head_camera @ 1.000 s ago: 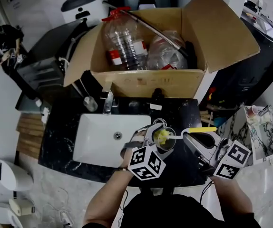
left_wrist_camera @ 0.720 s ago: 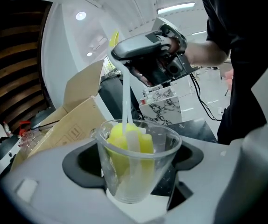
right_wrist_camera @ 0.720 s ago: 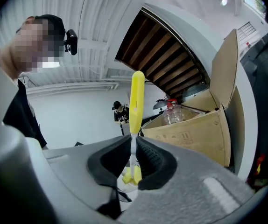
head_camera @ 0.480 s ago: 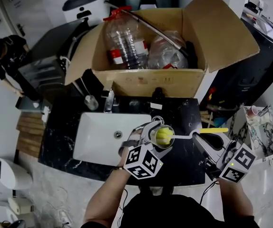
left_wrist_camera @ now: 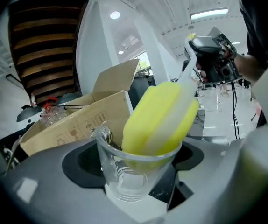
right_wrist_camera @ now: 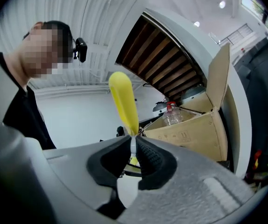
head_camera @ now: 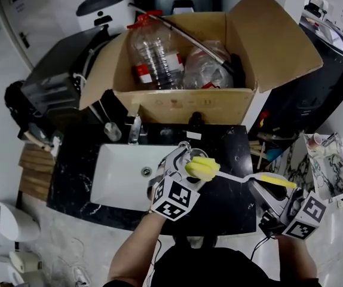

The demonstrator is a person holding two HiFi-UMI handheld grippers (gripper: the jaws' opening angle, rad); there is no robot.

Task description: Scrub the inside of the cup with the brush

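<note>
Your right tongs [right_wrist_camera: 133,146], clamped on the brush [head_camera: 202,168], pulled its sponge nearly out of the cup [left_wrist_camera: 124,181] gripped in your left tongs [head_camera: 182,160]; the scrubbing probably paused.

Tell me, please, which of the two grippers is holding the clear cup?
The left gripper: its jaws grip the clear cup, whereas the right gripper clamps the yellow-handled brush.

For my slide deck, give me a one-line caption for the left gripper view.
Left gripper holds a clear cup, with the yellow brush head dipped partly inside.
</note>
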